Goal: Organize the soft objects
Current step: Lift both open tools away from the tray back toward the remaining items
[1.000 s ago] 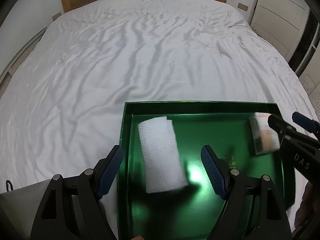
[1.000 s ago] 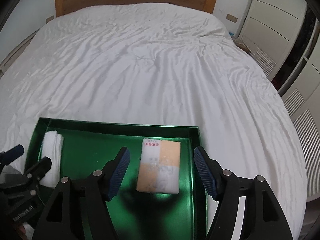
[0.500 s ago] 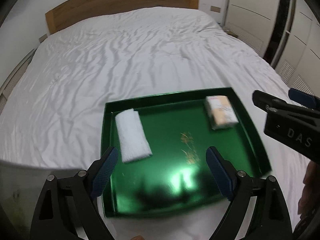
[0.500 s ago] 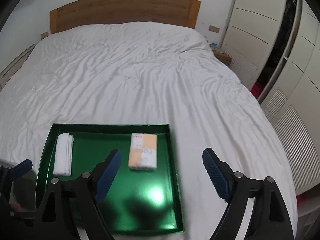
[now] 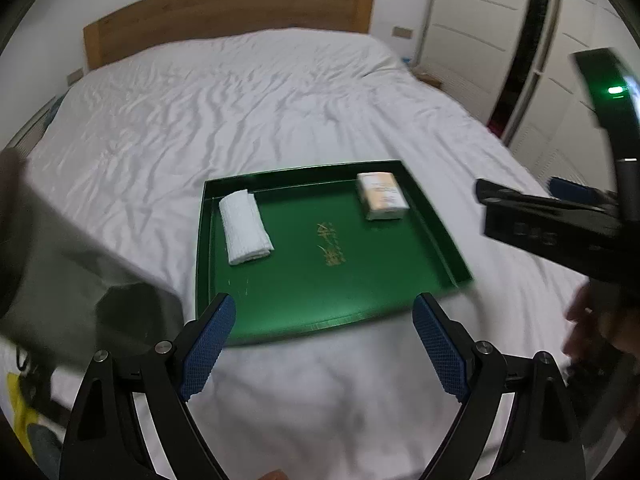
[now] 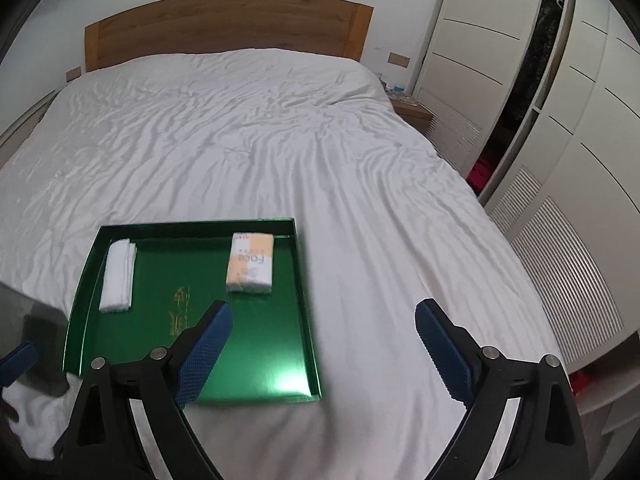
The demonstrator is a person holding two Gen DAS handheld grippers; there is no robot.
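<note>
A green tray (image 5: pixel 372 280) (image 6: pixel 264 344) lies on the bed. In it lie a folded white towel (image 5: pixel 245 228) (image 6: pixel 118 276) at the far left and a white-and-orange tissue pack (image 5: pixel 382 196) (image 6: pixel 251 264) at the far right. My left gripper (image 5: pixel 324 304) hangs open above the tray's near edge, with nothing between its blue pads. My right gripper (image 6: pixel 325 307) is off the tray's right side, its jaws opening with nothing between them; in the left wrist view its black body (image 5: pixel 552 224) shows at the right. A blue pad (image 6: pixel 16 364) of the left gripper shows low left.
The white rumpled bed sheet (image 6: pixel 240 140) spreads around the tray, with a wooden headboard (image 6: pixel 224 28) behind. White wardrobe doors (image 6: pixel 560 160) and a small nightstand (image 6: pixel 412 112) stand to the right. A blurred grey object (image 5: pixel 80 260) fills the left edge.
Both grippers have pulled back and up from the tray and their jaws have spread wider. The towel and the tissue pack stay lying in the tray.
</note>
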